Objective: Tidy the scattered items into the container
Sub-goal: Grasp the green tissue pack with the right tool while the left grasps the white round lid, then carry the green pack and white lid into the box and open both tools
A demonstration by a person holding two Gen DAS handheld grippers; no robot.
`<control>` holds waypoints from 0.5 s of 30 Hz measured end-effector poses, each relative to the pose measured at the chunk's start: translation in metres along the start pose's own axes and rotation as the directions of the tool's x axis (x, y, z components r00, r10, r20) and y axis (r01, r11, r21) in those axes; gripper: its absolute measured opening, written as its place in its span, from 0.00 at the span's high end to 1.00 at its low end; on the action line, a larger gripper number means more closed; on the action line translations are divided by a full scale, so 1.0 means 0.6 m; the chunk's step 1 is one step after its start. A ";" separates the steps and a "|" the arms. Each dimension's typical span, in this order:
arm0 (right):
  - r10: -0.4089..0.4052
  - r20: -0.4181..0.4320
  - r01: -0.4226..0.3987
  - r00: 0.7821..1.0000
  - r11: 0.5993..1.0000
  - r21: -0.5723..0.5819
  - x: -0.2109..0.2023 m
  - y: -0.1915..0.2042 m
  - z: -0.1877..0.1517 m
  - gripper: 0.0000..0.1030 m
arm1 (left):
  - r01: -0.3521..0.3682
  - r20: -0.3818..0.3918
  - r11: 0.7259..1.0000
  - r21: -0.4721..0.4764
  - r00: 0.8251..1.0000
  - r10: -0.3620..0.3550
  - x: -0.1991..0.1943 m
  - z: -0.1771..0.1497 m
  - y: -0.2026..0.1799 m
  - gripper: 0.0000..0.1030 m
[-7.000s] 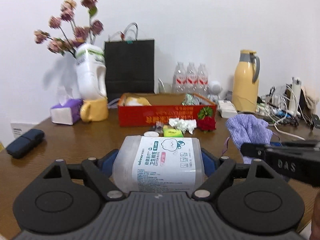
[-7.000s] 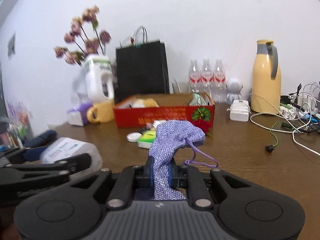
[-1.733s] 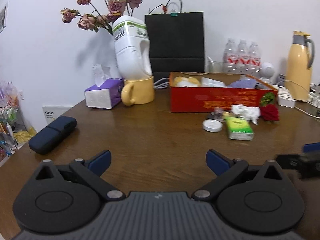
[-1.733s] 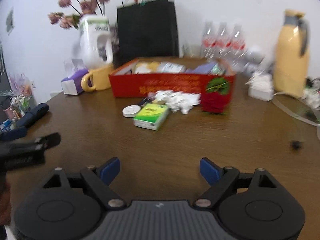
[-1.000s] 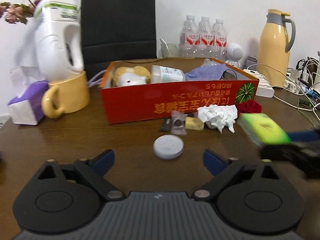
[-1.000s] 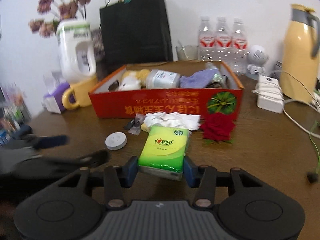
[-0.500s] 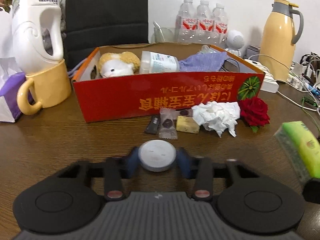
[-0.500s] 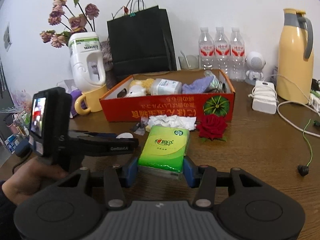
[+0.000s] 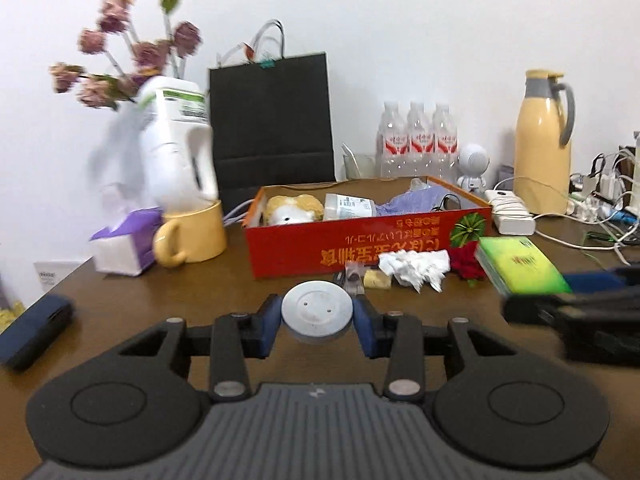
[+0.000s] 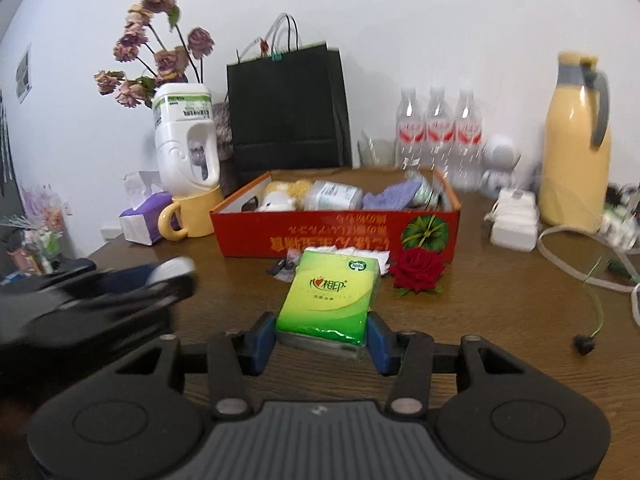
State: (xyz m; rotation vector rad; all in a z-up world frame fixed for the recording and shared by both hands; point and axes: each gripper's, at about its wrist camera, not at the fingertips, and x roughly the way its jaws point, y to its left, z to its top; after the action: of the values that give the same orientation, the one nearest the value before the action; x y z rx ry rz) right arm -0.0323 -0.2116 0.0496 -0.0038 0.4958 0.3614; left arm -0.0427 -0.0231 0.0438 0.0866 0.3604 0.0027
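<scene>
Your left gripper [image 9: 318,322] holds the round white puck [image 9: 317,311]. Your right gripper [image 10: 322,338] holds the green tissue pack [image 10: 334,300]. The red box [image 9: 360,240], farther back, already has some things. Paper, candy and the rose still wait in front of it.

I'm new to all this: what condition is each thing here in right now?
left gripper: shut on white round disc
right gripper: shut on green tissue pack
red box: open, partly filled
crumpled tissue: on table
red rose: on table
</scene>
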 end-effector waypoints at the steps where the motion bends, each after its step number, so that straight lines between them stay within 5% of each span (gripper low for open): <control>1: -0.036 0.008 0.036 0.999 0.999 -0.017 -0.003 0.008 -0.008 0.54 | -0.003 0.017 1.000 -0.007 1.000 0.003 -0.019 -0.010 0.000 0.61; 3: -0.080 0.005 0.080 0.997 0.996 -0.038 -0.010 0.022 -0.024 0.55 | -0.019 0.047 1.000 -0.019 0.999 0.020 -0.055 -0.024 -0.002 0.61; 15: -0.010 0.119 0.018 0.993 0.998 -0.063 -0.142 0.077 -0.093 0.55 | -0.018 0.128 1.000 -0.021 0.992 0.021 -0.165 -0.034 -0.002 0.61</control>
State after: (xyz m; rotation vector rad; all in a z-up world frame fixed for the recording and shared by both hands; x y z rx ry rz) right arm -0.1433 -0.2024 0.0437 -0.0478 0.3659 0.3613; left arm -0.1423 -0.0242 0.0595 0.0703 0.2314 0.0200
